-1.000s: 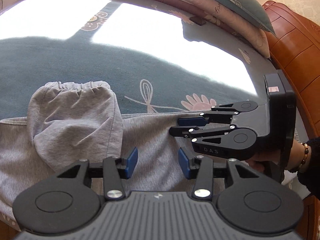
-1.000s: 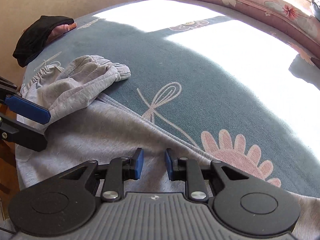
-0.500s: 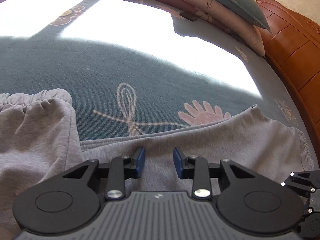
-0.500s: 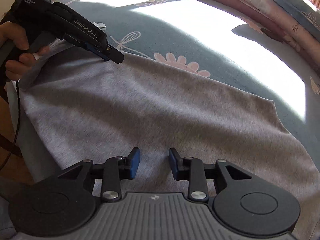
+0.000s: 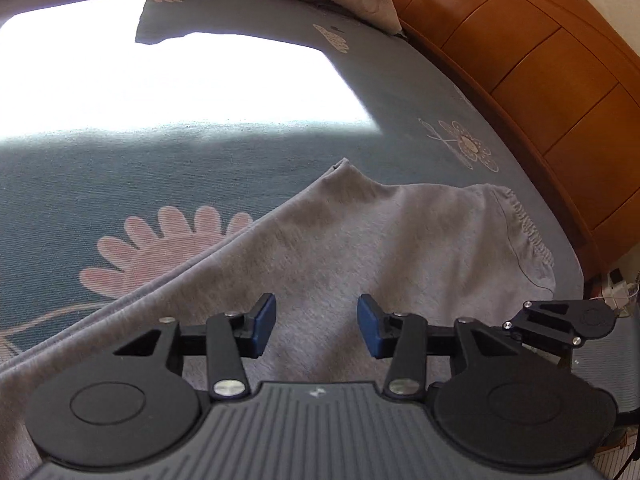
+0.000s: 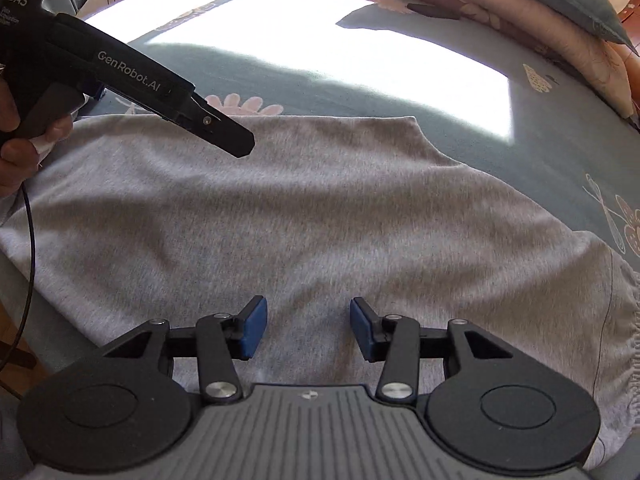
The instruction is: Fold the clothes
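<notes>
Between the blue fingers (image 5: 264,326) of the left gripper (image 5: 316,326) lay nothing but open air, with the grey garment (image 5: 360,256) spread flat on the bed (image 5: 160,176) just ahead of and beneath them. Its jaws were opening, roughly half-wide, pads clear of the cloth. Same story on the other side: the right gripper (image 6: 304,326) hovered over the middle of the grey fabric, its jaws opening too, nothing pinched between them. Off to the left of the right fingers, the left tool showed as a dark beak held in a hand (image 6: 24,136), poised above the garment's far edge. To the right of both sets of fingers ran the gathered elastic hem (image 6: 624,320), near the edge of the bed.

Risks from here, as a judgement: both grippers sat over the broad middle, not an edge, so a pinch now could catch a single layer and bunch the cloth instead of lifting a clean fold line. A shallow bite would slip. Grabbing at uneven points would skew the fold, and a pull toward the bed's edge could drag the hem off it.
</notes>
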A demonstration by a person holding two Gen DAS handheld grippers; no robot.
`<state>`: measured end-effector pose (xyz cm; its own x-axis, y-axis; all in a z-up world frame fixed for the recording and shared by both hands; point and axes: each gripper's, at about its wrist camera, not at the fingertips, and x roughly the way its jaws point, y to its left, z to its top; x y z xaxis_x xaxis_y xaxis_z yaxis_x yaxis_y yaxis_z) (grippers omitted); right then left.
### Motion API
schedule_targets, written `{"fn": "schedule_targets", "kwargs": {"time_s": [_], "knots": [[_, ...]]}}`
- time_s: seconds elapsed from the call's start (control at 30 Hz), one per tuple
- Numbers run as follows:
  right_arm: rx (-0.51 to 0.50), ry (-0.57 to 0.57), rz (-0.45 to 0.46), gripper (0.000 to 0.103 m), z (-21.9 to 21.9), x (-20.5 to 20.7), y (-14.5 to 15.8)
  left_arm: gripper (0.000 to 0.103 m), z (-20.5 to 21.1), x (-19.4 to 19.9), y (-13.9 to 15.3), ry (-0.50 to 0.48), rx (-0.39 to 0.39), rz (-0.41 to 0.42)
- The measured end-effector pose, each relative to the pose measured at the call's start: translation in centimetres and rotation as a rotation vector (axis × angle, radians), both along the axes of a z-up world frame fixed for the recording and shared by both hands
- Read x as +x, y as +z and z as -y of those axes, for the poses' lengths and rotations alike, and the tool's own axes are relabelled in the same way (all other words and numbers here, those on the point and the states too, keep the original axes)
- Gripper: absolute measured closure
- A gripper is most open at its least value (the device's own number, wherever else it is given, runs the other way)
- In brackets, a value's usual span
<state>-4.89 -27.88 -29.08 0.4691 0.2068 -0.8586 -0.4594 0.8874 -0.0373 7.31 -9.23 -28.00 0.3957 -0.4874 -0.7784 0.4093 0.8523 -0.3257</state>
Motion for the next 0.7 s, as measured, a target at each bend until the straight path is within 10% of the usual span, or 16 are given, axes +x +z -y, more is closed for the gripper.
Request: {"fn": "schedule_targets", "kwargs": {"time_s": [0.23,0.4,0.7], "knots": [[0.021,-0.045,-0.040,0.049,4.8,-2.6,-0.4,0.079,-1.1,1.7,0.4,-0.002,0.082,0.025],[0.003,-0.003,0.003,0.049,3.9,-3.1,1.1,0.051,1.7,1.6,2.9,-0.087,-0.010,0.027],[0.040,-0.025,-0.023,0.043,4.3,-3.1,-0.5,0.050,5.2,4.0,-0.6,-0.064,0.029,0.085]]}}
